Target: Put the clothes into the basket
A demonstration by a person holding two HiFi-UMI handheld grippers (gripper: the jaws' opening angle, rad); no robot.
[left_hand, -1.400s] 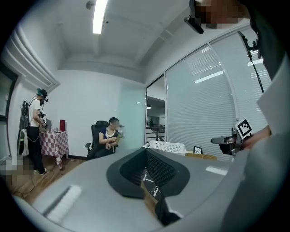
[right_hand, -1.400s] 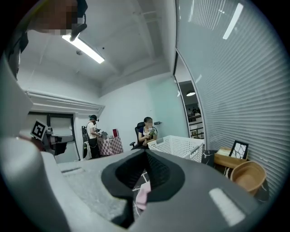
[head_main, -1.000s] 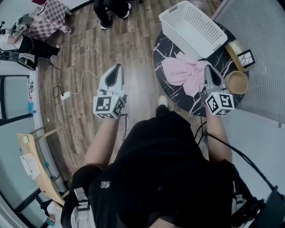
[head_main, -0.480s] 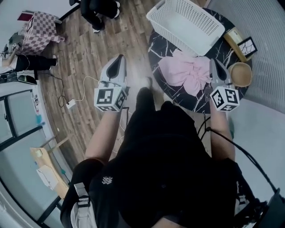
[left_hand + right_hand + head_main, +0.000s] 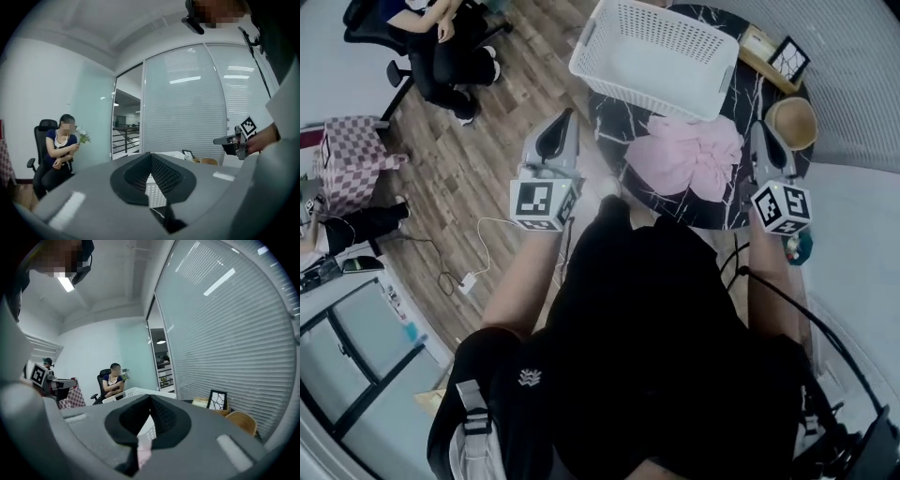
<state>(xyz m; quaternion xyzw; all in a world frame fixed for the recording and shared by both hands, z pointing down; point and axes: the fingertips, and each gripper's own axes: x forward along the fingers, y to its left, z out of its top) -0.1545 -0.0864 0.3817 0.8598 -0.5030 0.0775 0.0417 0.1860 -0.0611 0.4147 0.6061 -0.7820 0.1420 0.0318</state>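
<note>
A crumpled pink garment (image 5: 686, 157) lies on the round black marble table (image 5: 712, 208), just in front of the empty white mesh basket (image 5: 652, 58). My left gripper (image 5: 560, 127) hovers over the floor left of the table's edge, jaws shut and empty. My right gripper (image 5: 761, 136) hangs over the table's right side, beside the pink garment, jaws shut with nothing between them. The basket's wall (image 5: 126, 397) shows past the right gripper's jaws, and pink cloth (image 5: 143, 453) peeks through below. The basket (image 5: 154, 190) also appears behind the left jaws.
A wooden bowl (image 5: 793, 120), a framed picture (image 5: 788, 59) and a tan box (image 5: 757, 42) stand at the table's right rear. A seated person (image 5: 441, 47) is at the far left, with a checkered bag (image 5: 356, 159) and a cable (image 5: 492, 248) on the wood floor.
The view has shifted: table and basket now sit nearer and more central. Both grippers have come forward, the left one up to the table's left edge, the right one beside the garment.
</note>
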